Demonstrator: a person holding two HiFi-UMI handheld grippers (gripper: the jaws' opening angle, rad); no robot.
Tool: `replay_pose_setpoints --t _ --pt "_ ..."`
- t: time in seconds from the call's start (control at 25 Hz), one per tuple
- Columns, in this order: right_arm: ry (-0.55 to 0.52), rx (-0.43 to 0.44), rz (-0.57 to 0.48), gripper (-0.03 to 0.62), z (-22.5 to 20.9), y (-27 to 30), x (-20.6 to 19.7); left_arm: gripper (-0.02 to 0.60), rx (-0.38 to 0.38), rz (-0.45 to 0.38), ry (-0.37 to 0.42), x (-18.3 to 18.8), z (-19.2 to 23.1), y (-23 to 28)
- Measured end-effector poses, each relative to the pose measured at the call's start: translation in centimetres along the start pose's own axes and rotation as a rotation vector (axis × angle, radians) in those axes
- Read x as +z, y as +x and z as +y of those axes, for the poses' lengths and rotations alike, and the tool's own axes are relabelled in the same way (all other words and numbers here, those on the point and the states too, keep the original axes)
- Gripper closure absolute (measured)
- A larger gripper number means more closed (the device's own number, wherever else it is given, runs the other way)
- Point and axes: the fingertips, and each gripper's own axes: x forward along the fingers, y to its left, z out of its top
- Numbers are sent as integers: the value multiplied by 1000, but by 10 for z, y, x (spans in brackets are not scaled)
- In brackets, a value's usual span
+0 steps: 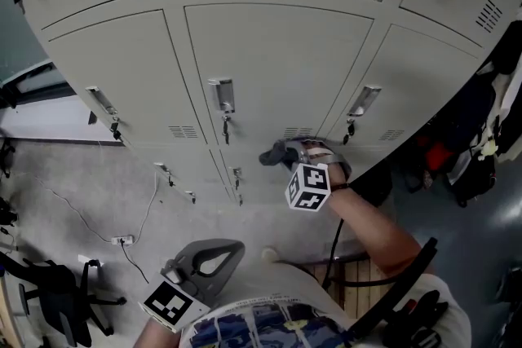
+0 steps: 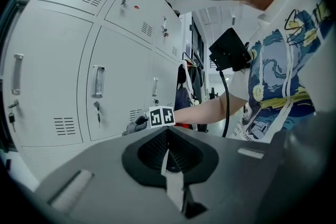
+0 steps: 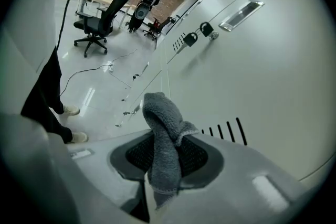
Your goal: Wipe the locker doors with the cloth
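Observation:
Light grey locker doors [image 1: 277, 61] fill the head view. My right gripper [image 1: 279, 154] is shut on a grey cloth [image 1: 284, 151] and holds it at the lower edge of the middle door, near the vent slots [image 1: 298, 131]. In the right gripper view the cloth [image 3: 165, 139] bulges out between the jaws, right beside the door [image 3: 252, 71]. My left gripper [image 1: 232, 247] hangs low near the person's body, away from the lockers, shut with nothing in it. From the left gripper view the right gripper's marker cube [image 2: 161, 116] and the cloth [image 2: 136, 125] show against the lockers [image 2: 115, 86].
Handles with keys [image 1: 223, 103] stick out of the doors. Bags and clothes [image 1: 473, 134] hang at the right. A black chair [image 1: 57, 297] and a power strip with cable [image 1: 122, 240] are on the floor at the left. An office chair [image 3: 97, 21] stands farther down the room.

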Motion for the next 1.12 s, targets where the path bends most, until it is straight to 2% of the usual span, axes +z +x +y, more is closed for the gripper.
replay_pose_setpoints --t 0.2,0.36,0.56,0.8,1.0,1.12 --pt "14 41 1 480 -1 -23 8 578 -5 -7 3 -1 -1 -3" --pt "16 13 -45 480 -20 -74 35 578 -16 -15 15 -1 -2 -7" --pt "-7 -161 -135 480 -88 -157 79 578 -34 -34 19 2 -5 -11" --pt "-64 -453 -194 480 -175 -244 129 578 -41 -46 16 -2 -6 -21" --pt "-117 -589 -212 480 -216 -274 159 578 -28 -56 18 -3 -4 -32" --pt "-159 -630 -196 480 -231 -272 168 578 -18 -61 13 -3 -3 -36"
